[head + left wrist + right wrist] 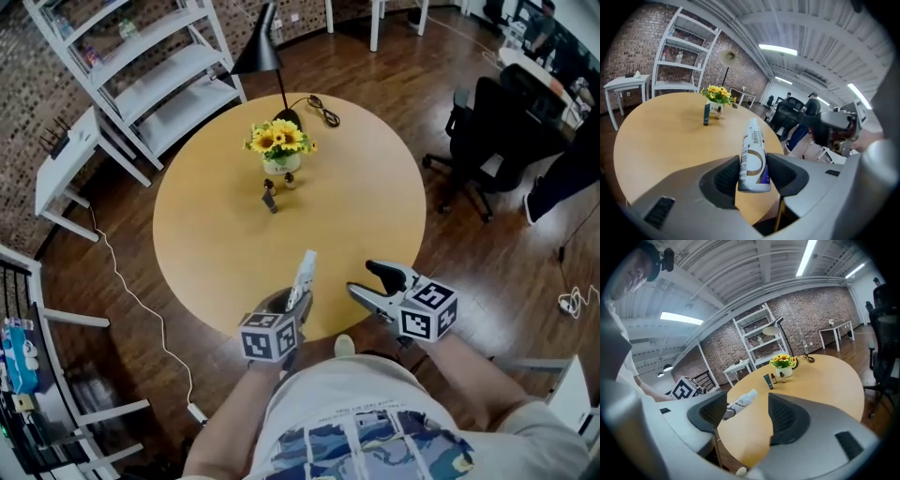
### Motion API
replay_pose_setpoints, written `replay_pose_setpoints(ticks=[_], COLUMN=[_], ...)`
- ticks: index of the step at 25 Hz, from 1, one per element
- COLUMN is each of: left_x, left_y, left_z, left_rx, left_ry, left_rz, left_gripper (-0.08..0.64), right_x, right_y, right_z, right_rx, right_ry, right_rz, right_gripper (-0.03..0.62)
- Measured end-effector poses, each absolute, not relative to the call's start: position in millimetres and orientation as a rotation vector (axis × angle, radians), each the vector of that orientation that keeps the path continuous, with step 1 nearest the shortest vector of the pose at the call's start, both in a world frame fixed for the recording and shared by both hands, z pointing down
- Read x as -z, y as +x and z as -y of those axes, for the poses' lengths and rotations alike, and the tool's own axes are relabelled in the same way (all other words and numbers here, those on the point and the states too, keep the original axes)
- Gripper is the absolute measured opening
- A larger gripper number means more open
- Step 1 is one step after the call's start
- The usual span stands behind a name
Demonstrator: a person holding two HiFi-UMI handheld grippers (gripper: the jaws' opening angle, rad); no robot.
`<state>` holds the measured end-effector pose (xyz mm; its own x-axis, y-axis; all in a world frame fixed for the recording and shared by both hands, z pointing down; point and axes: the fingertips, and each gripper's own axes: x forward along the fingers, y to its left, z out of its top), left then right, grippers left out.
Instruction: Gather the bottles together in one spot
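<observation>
A white spray bottle (302,274) with its cap pointing away sits over the near edge of the round wooden table (366,187), and my left gripper (292,302) is shut on it. The left gripper view has the bottle (753,157) pinched between both pads. My right gripper (367,279) hovers open just to its right, with nothing between its fingers. At the table's far side a teal tube (270,199) and a small brown bottle (290,180) stand in front of a sunflower vase (280,145). The right gripper view has the tube (767,380) and the white bottle (742,402).
A black desk lamp (267,56) and its coiled cable (323,111) stand at the table's far edge. A white shelf unit (150,66) and a white side table (66,159) are at the back left. A black office chair (483,141) is to the right.
</observation>
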<state>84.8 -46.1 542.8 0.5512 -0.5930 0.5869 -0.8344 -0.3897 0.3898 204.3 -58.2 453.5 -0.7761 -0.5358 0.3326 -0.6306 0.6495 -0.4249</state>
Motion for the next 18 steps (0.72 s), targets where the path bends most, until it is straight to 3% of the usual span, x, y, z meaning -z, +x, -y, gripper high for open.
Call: replay_pose_setpoints(ticks=[10, 12, 13, 18], left_x=[-441, -435, -434, -439], left_y=[65, 53, 46, 17], left_z=[-25, -39, -45, -69], left_rx=[-0.205, -0.185, -0.178, -0.211], left_ry=[2.506, 2.544, 2.555, 2.58], left_rz=[0.967, 0.929, 0.914, 0.835], left_gripper=[0.189, 0.187, 0.187, 0.198], right_x=[-402, -395, -391, -380], right_y=[98, 76, 67, 39], right_z=[41, 26, 19, -13], right_rx=[-1.356, -1.445, -1.458, -1.328], right_ry=[0.739, 0.666, 0.643, 0.706], right_rz=[2.857, 2.871, 2.88, 2.907], right_gripper=[0.244, 0.198, 0.149, 0.132])
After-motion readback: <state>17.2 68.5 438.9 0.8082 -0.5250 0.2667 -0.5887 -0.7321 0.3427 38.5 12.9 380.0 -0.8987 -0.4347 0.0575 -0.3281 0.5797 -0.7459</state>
